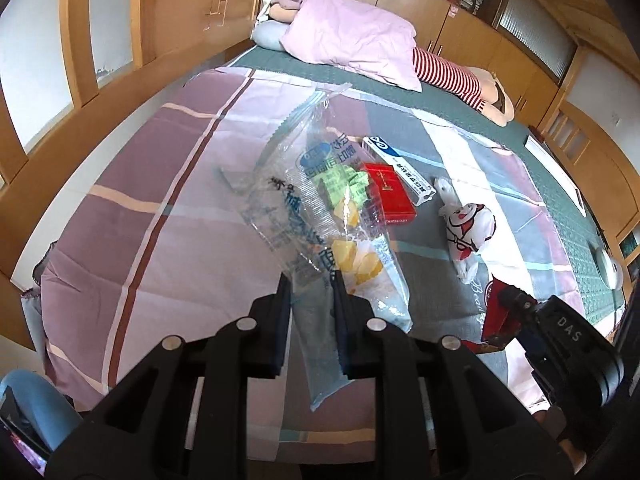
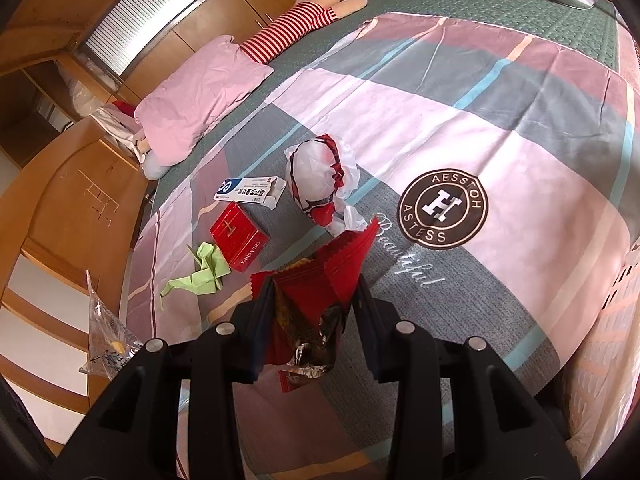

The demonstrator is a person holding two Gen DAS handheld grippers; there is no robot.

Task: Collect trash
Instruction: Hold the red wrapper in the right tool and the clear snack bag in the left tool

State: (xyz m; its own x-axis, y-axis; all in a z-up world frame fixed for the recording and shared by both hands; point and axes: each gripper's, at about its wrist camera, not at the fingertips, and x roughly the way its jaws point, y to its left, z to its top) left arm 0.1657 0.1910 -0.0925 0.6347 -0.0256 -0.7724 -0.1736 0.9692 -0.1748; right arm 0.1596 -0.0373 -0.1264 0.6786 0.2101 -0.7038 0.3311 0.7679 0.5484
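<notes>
Left wrist view: my left gripper [image 1: 311, 280] pinches a clear plastic bag [image 1: 320, 208] printed in blue, yellow scraps inside, raised above the bedsheet [image 1: 140, 240]. My right gripper [image 2: 316, 288] clamps a crinkled red foil wrapper [image 2: 320, 280] over the sheet.

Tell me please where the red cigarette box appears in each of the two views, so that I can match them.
Left wrist view: the red cigarette box lies right of centre on the bed cover, partly behind the clear plastic bag.
Right wrist view: the red cigarette box lies left of centre, beside the green folded paper.
Shared landmark: the white and blue carton just beyond it.
</notes>
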